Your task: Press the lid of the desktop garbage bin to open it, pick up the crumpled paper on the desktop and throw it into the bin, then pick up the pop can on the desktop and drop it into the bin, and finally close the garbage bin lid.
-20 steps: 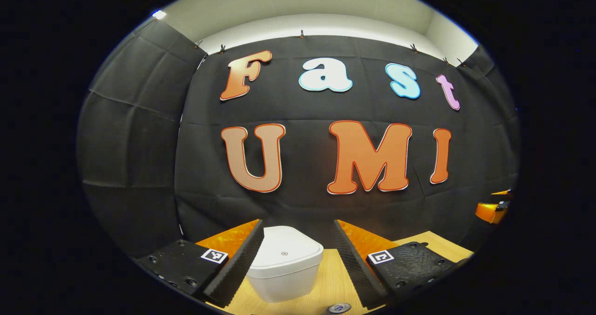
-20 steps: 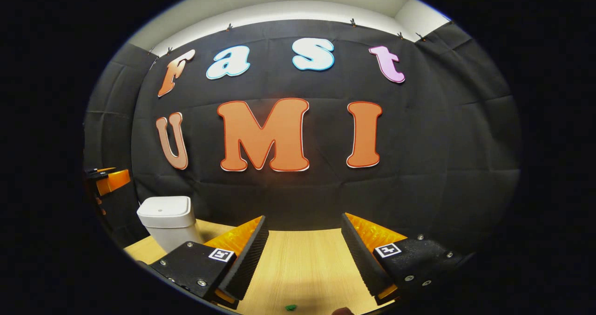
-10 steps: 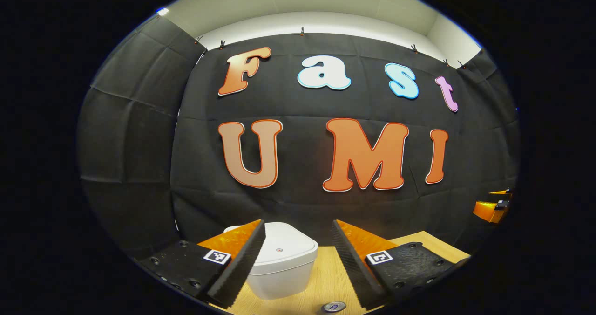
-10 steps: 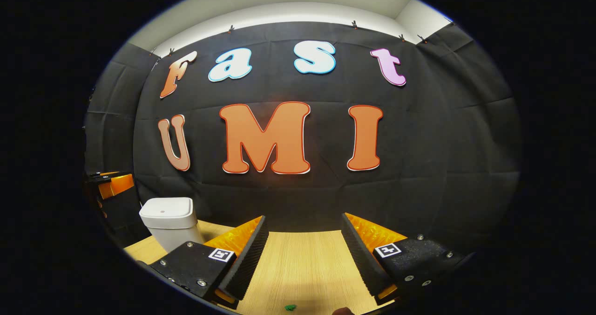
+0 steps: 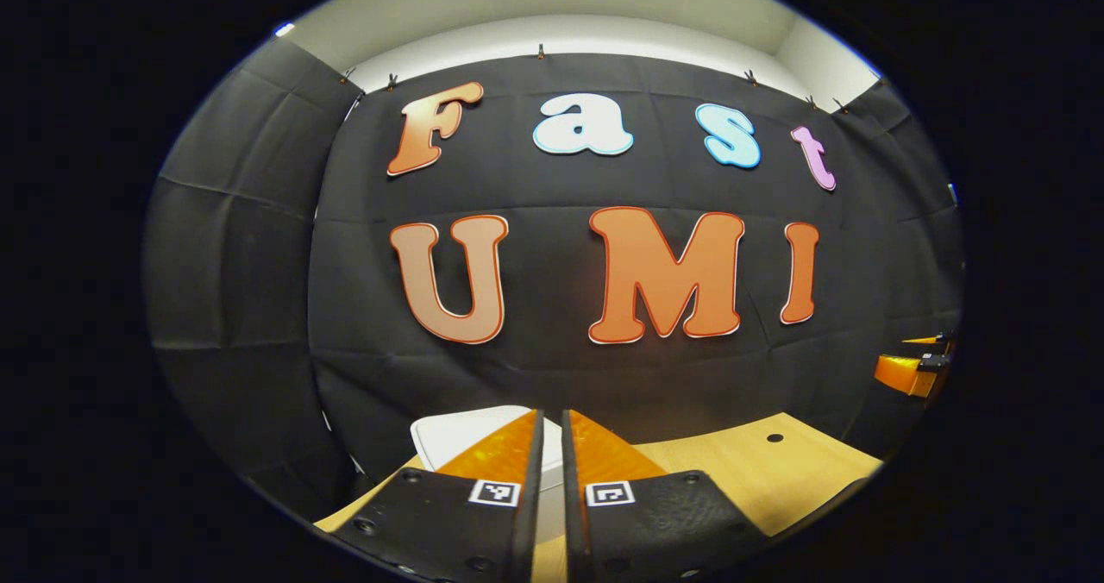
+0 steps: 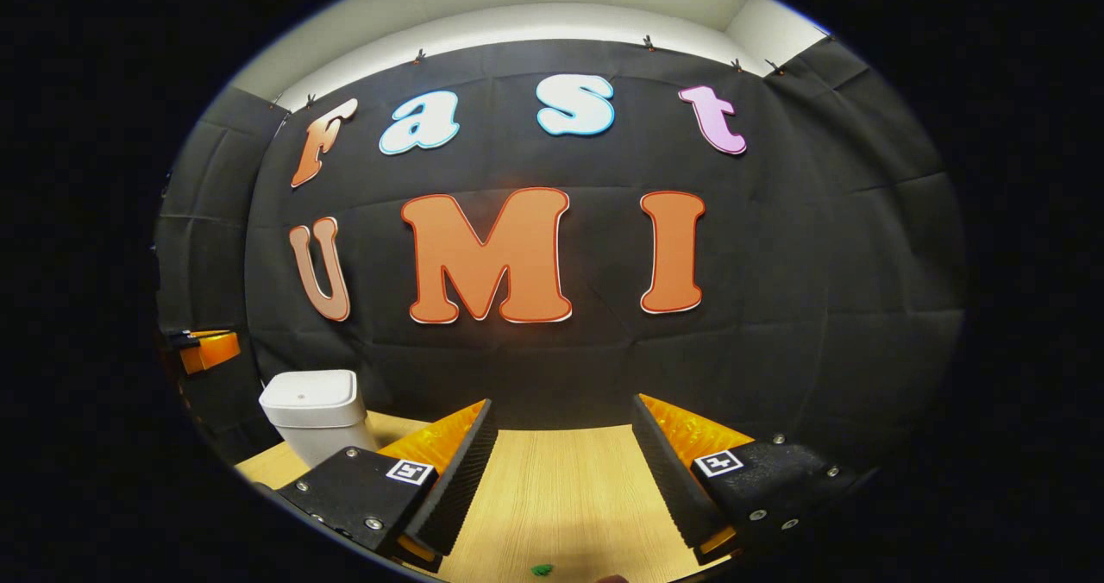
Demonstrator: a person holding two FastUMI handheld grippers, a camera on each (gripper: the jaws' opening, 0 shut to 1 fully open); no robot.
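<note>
Garbage bin, white with its lid down, stood at the lower left of the right gripper view on the wooden desk, against the black cloth wall. In the left gripper view the bin sat at the bottom centre, just behind the left gripper, whose jaws were nearly together with a thin gap and held nothing. The right gripper had its jaws wide apart over bare desk. A small green scrap lay at the bottom edge.
</note>
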